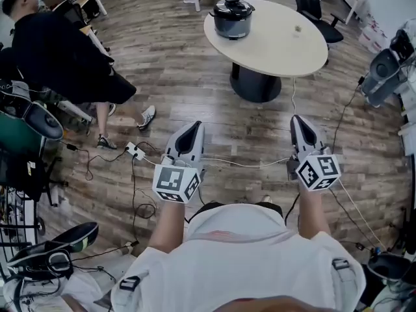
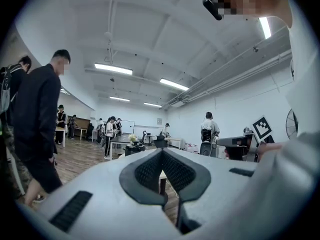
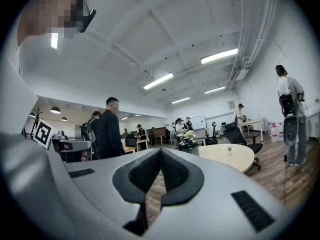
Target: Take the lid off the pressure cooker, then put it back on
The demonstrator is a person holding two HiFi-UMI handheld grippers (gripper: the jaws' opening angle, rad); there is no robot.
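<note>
The dark pressure cooker (image 1: 232, 17) stands with its lid on at the far left part of a round pale table (image 1: 286, 47), well ahead of me. Both grippers are held level in front of my body, far short of the table. My left gripper (image 1: 192, 128) is shut with nothing in it, and so is my right gripper (image 1: 298, 119). In the left gripper view the cooker (image 2: 134, 148) shows small just beyond the closed jaw tips (image 2: 162, 151). In the right gripper view the cooker (image 3: 189, 146) sits on the table (image 3: 227, 155) past the closed tips (image 3: 160, 151).
A person in black (image 1: 58, 57) stands at the left near desks. Cables and a power strip (image 1: 135, 151) lie on the wooden floor between me and the table. An office chair (image 1: 312, 5) is behind the table, and equipment (image 1: 383, 70) lines the right wall.
</note>
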